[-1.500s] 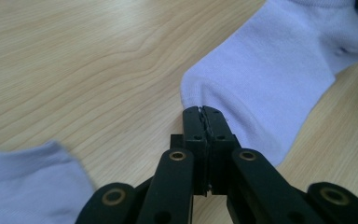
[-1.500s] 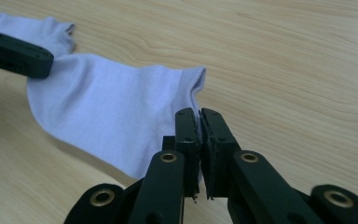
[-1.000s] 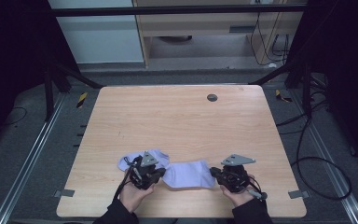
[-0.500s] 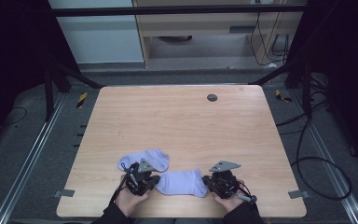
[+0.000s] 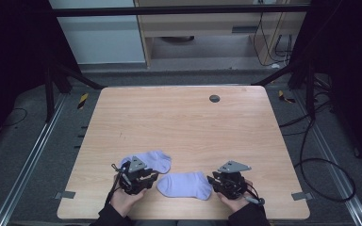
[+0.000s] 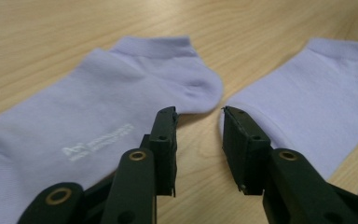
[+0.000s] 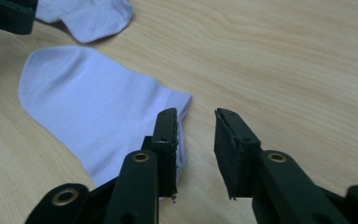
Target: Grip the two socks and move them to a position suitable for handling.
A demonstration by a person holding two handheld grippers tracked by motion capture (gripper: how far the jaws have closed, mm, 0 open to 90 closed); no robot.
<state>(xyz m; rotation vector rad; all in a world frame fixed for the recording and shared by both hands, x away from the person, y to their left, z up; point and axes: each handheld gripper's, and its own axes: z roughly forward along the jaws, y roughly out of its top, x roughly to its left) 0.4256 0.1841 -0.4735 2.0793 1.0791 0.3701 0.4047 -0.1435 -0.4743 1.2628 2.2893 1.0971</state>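
**Both grippers let go, two socks flat on the table**

Your left gripper sits low near the front edge of the wooden table, and its jaws have just been opening. In the left gripper view they stand apart with only bare wood in the gap between them; nothing is pinched. The far sock lies flat under and beside the left-hand jaw in that view, its white printed lettering facing up and its rounded end just ahead of the jaw tips. The near sock lies just beside the other jaw, its edge touching or nearly touching the pad.

Your right gripper rests at the other end of the near sock, and its jaws have also just been opening. In the right gripper view they are parted over bare wood, and the sock's cuff end lies under the left-hand jaw, not clamped.

From the high view, the two pale lilac socks lie close together between your hands: the far sock a little farther from you and to the left, partly covered by your left gripper, the near sock stretched between the two grippers. A small dark round disc sits well apart, toward the far side of the table.
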